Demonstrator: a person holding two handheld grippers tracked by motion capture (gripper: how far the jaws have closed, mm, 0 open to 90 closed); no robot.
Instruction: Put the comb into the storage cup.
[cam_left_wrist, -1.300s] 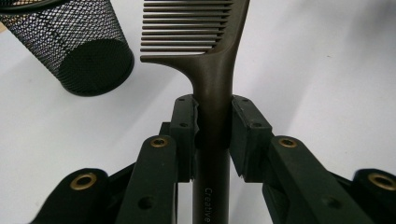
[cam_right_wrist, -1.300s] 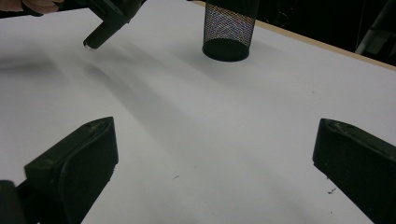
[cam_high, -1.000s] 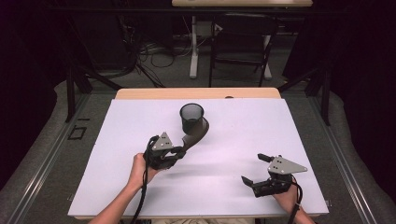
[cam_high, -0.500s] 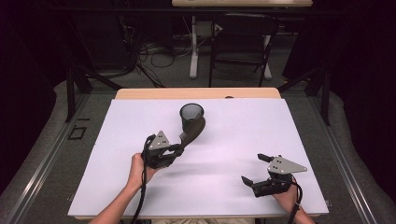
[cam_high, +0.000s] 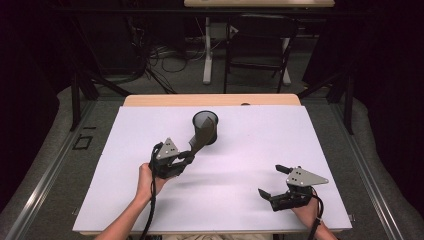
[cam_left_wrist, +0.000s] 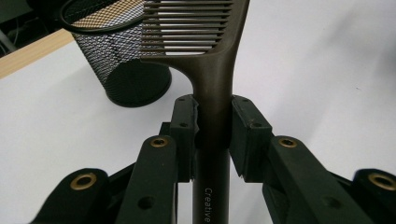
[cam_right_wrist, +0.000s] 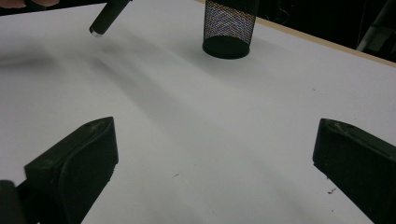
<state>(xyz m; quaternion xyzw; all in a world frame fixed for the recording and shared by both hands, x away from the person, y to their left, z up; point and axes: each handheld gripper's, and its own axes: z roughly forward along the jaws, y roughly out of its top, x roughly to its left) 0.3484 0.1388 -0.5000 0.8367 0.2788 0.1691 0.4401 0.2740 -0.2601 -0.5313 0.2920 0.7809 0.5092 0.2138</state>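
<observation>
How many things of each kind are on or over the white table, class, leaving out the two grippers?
Comb: 1
Mesh cup: 1
Total: 2

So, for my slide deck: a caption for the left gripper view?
Left tool clamps a brown comb by its handle beside a black mesh cup.

A dark brown comb (cam_left_wrist: 212, 88), gripped by its handle, slants toward the upright black mesh cup (cam_high: 205, 127).
</observation>
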